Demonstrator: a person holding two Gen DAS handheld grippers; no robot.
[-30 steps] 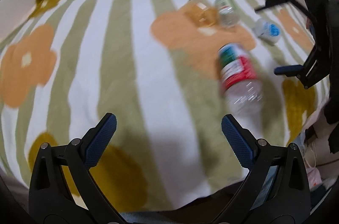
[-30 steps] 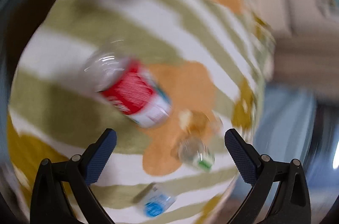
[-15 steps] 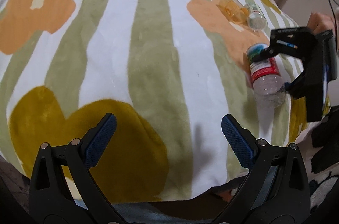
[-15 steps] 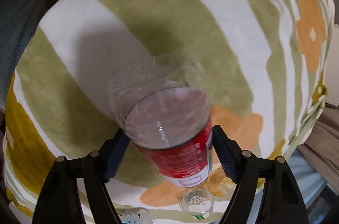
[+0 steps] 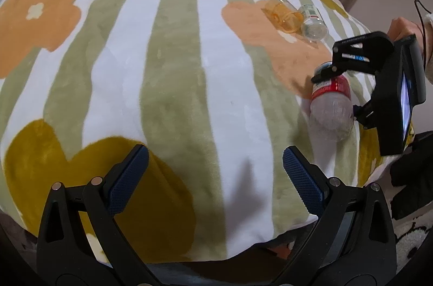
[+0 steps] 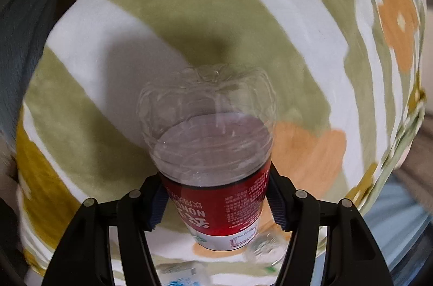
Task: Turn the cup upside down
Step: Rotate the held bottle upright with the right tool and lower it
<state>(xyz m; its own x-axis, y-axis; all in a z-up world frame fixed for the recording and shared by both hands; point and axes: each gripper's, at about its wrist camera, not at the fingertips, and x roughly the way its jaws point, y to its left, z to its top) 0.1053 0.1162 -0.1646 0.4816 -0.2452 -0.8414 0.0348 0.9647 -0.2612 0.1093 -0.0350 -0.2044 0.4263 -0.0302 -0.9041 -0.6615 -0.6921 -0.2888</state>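
A: What do we have in our right gripper point(image 6: 216, 198)?

B: The cup point(image 6: 211, 150), a cut-off clear plastic bottle with a red label. Our two pads point(image 6: 157, 200) are pressed against the label band from either side, so we are clamped on it. Its moulded bottom end points away from us, ahead of the fingertips, and the white-edged end sits back between the fingers.

A: Is it lifted off the blanket point(image 6: 189, 15)?

B: We cannot tell from the wrist view. From the left side we see the cup point(image 5: 331, 103) tilted in the right gripper point(image 5: 341, 94), just over the green, white and orange flowered blanket point(image 5: 167, 75); whether it touches the cloth is unclear.

A: And our left gripper point(image 5: 215, 167)?

B: Spread wide with nothing between its blue pads point(image 5: 127, 178), over the blanket's near edge. The cup is ahead of it and well off to the right.

A: Anything else out there?

B: Farther ahead and right of the left gripper, an orange translucent cup point(image 5: 282, 15) lies on its side, touching a small clear bottle point(image 5: 314, 21). A hand point(image 5: 403, 27) grips the right tool from behind.
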